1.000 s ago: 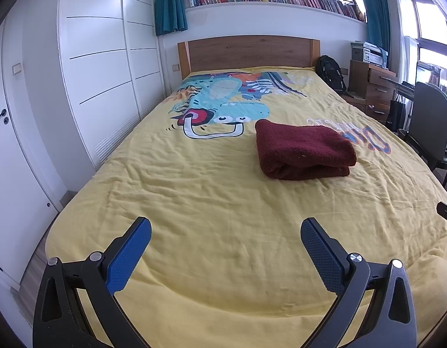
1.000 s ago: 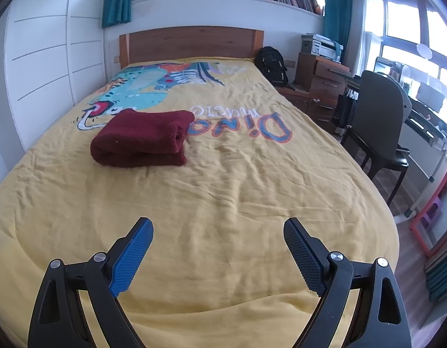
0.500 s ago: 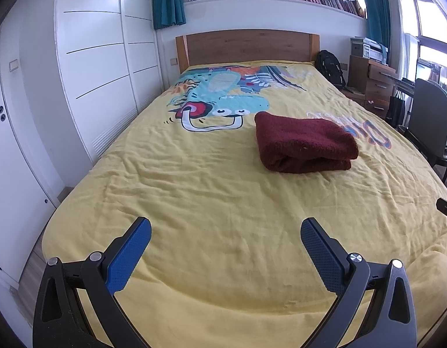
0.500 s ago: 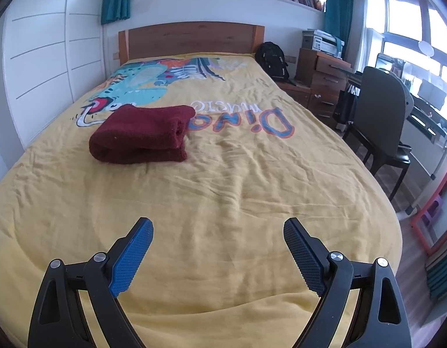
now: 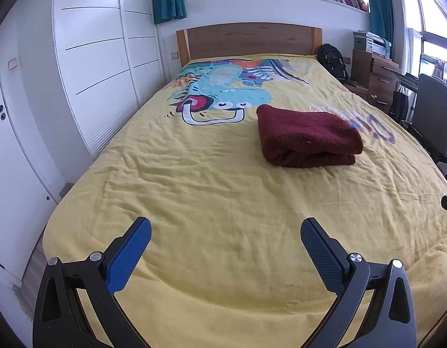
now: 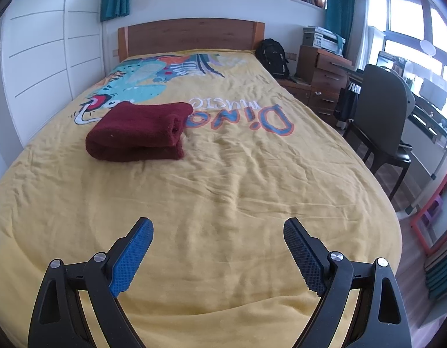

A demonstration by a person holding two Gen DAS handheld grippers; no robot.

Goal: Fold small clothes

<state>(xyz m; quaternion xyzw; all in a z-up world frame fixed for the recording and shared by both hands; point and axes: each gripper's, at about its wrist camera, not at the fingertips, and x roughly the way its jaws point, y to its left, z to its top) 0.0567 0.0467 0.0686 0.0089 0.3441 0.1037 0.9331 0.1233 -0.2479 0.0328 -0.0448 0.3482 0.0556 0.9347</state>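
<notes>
A dark red knitted garment (image 5: 307,136) lies folded into a thick rectangle on the yellow bedspread (image 5: 211,185), near the bed's middle. The right wrist view shows the same folded garment (image 6: 139,133) left of centre. My left gripper (image 5: 225,229) hovers over the near end of the bed, open, with nothing between its blue pads. My right gripper (image 6: 218,226) is likewise open and empty above the bedspread (image 6: 246,179). Both stand well short of the garment.
White wardrobe doors (image 5: 87,58) run along the bed's left side. A wooden headboard (image 5: 249,40) closes the far end. On the right stand a dark chair (image 6: 383,121), a wooden drawer unit (image 6: 325,75) and a black backpack (image 6: 274,56).
Both views tilted slightly so the garment sits a little lower in frame. Neither gripper's jaws moved, and the garment stayed in place.
</notes>
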